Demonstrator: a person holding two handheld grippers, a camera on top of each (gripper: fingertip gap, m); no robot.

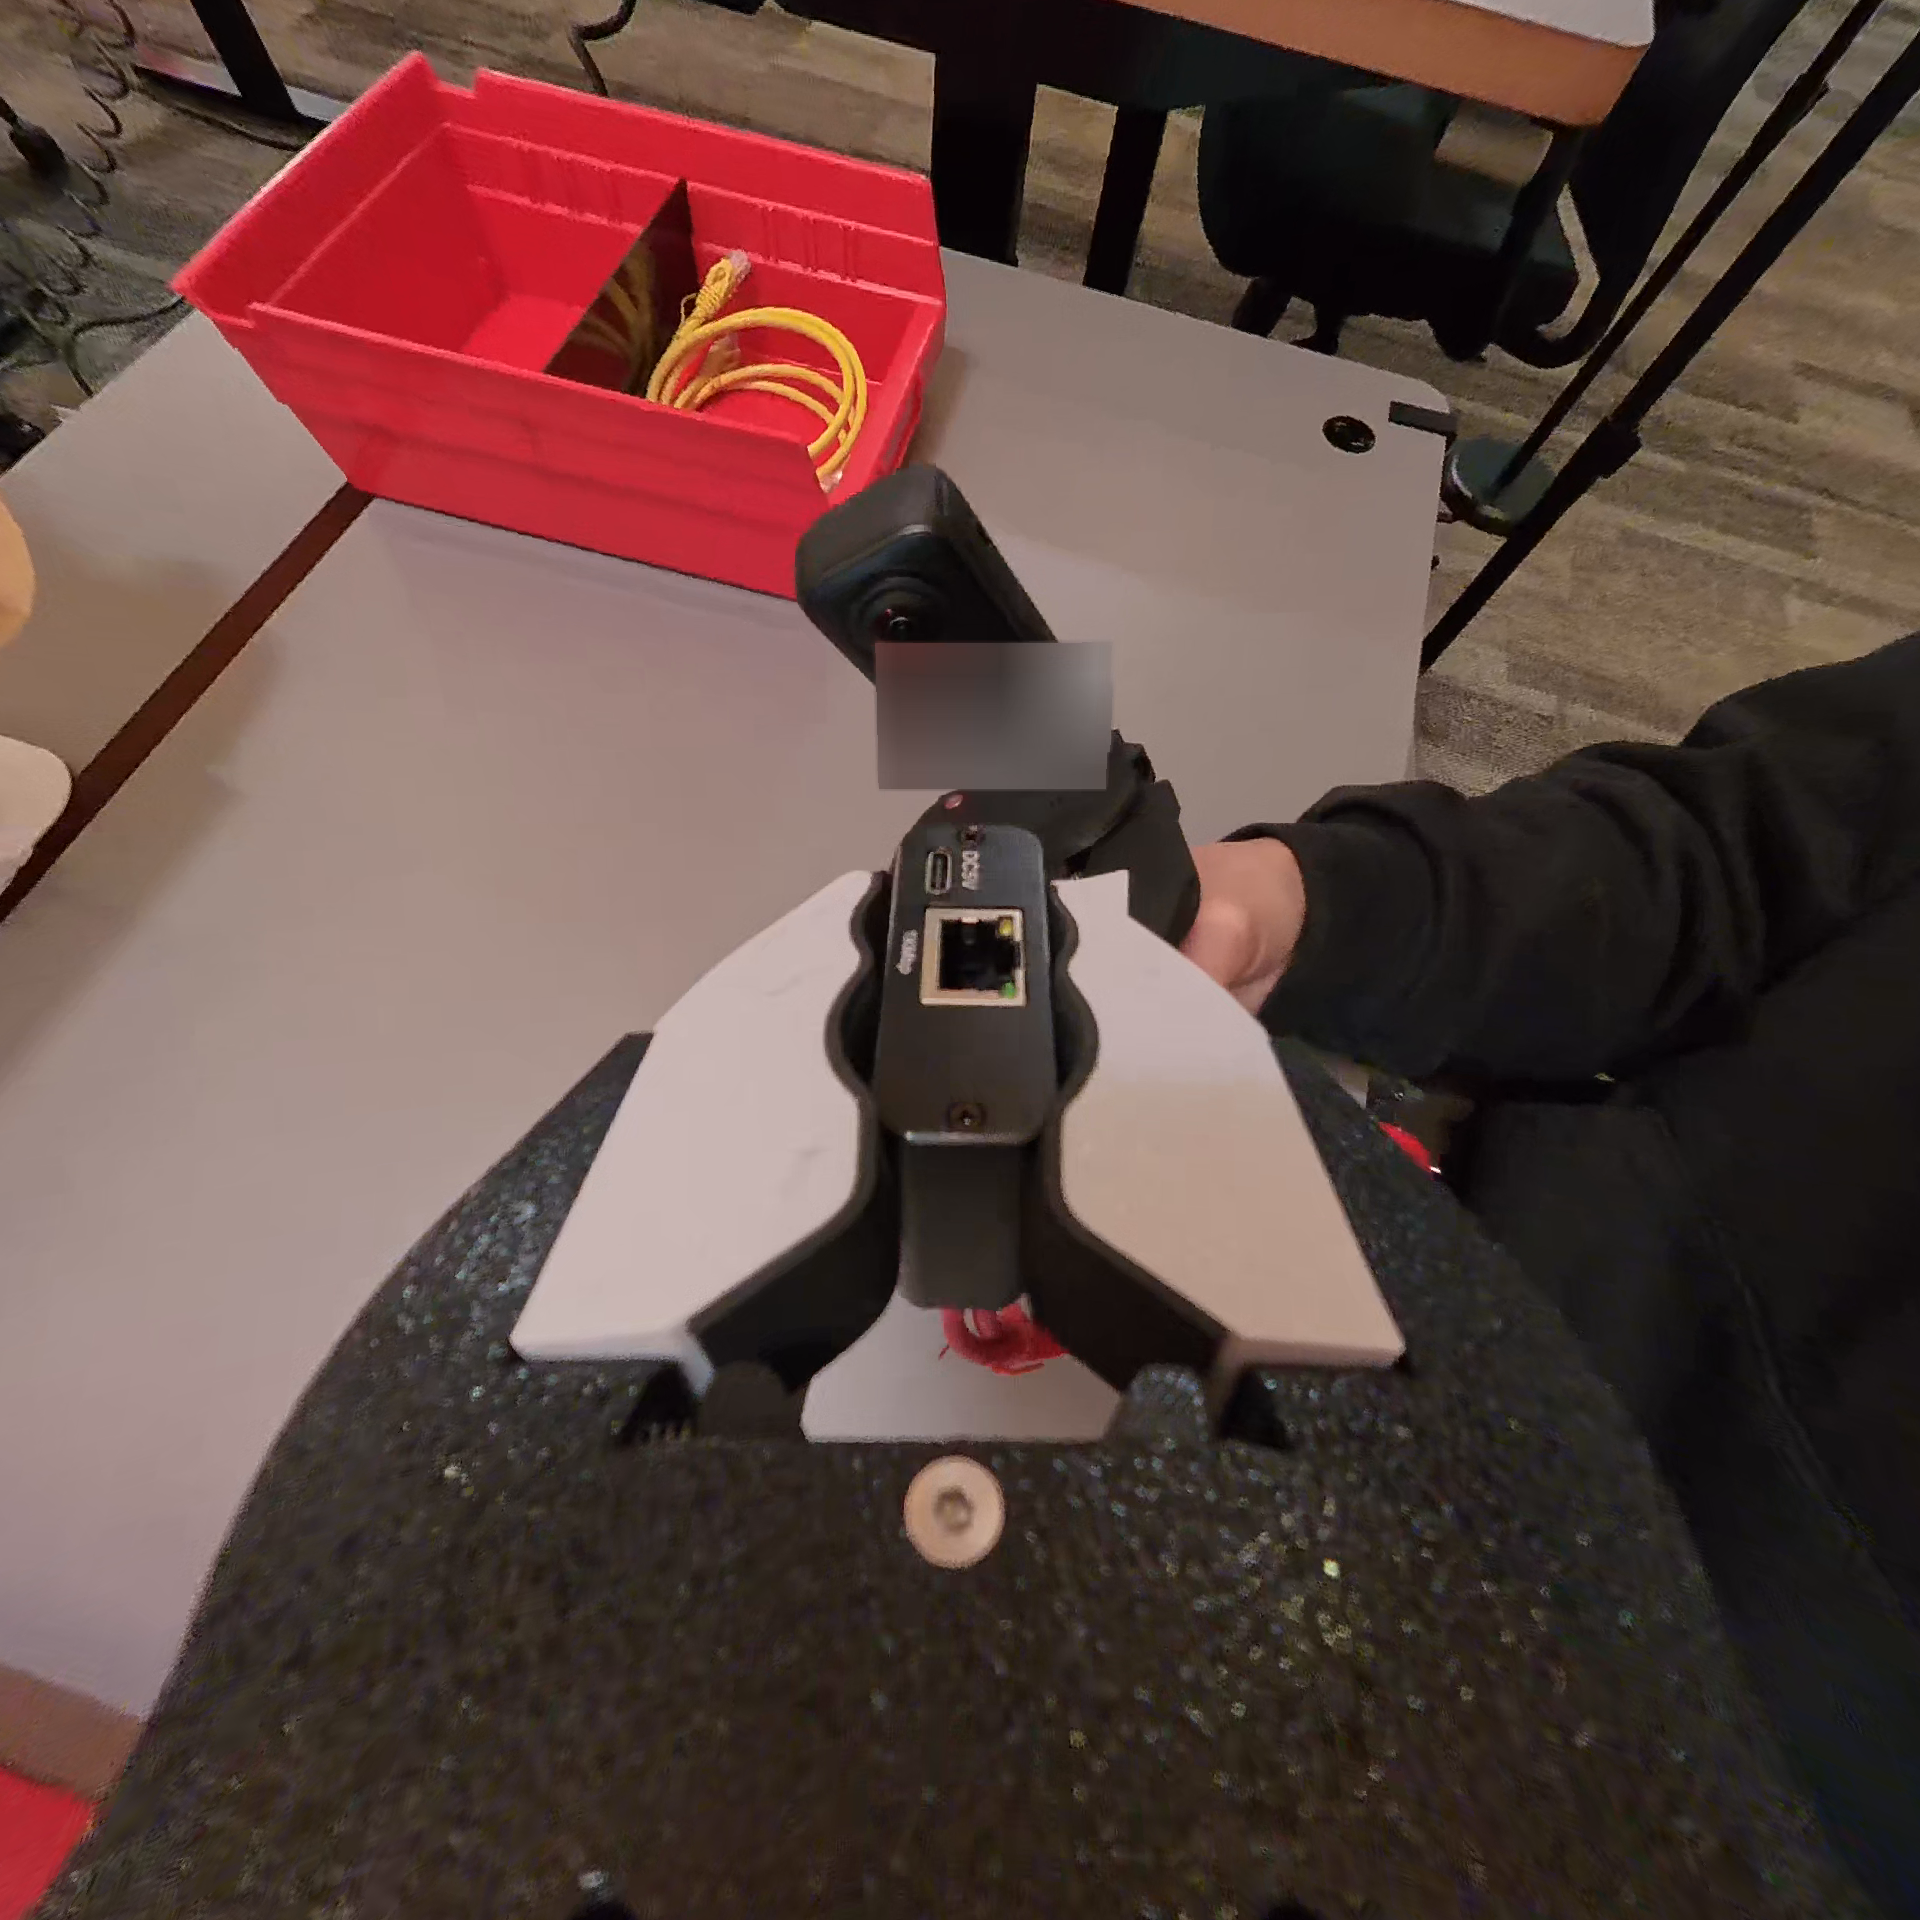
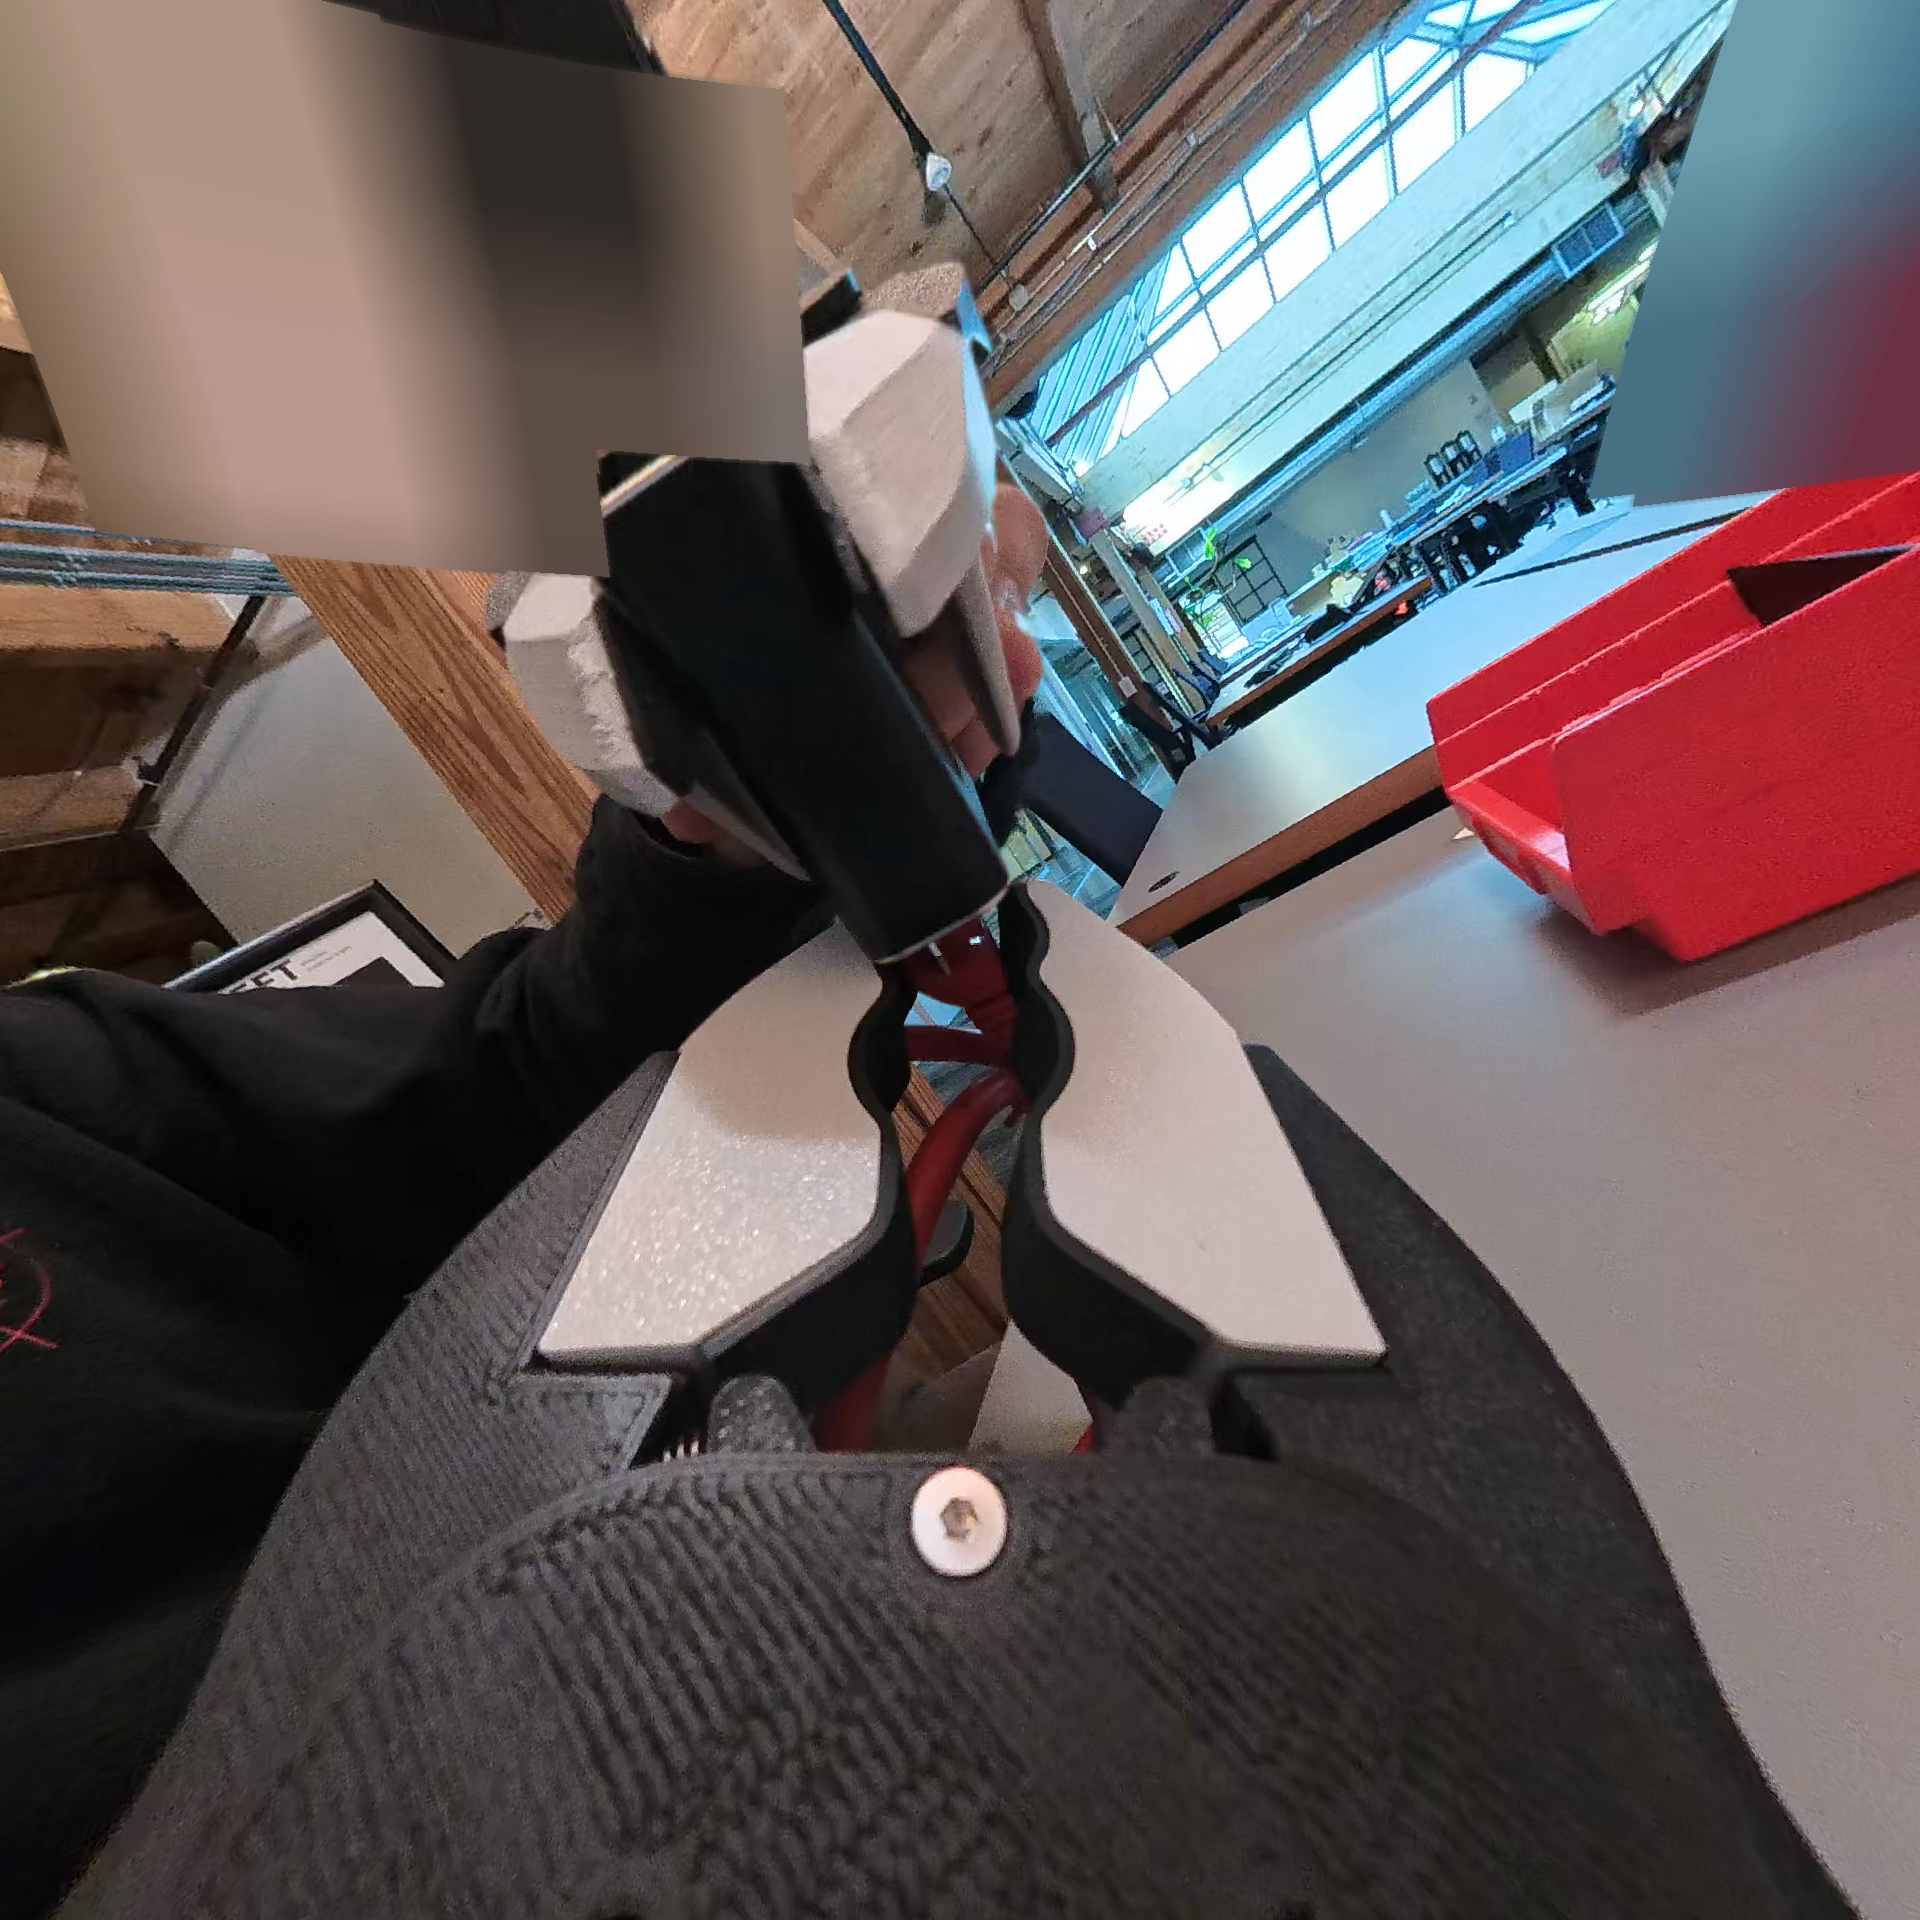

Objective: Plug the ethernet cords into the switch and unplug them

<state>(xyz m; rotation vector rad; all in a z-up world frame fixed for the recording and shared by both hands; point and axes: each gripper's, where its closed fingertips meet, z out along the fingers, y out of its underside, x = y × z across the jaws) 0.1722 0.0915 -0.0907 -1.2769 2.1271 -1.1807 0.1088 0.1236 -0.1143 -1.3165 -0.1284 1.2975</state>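
A small black box-shaped switch, smooth-cased with one metal-rimmed port facing the camera, is clamped between the wavy black jaws of the left gripper at frame centre. In the right wrist view, a red ethernet cord is pinched by the right gripper, its plug at the switch's lower end. A coiled yellow cord is seen in a red plastic bin, upper left.

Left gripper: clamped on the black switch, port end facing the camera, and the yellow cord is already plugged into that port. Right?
Not quite. The left wrist view shows the left gripper clamped on the black switch with the port end facing the camera, but that port is empty. The yellow cord lies coiled in the red bin on the table.
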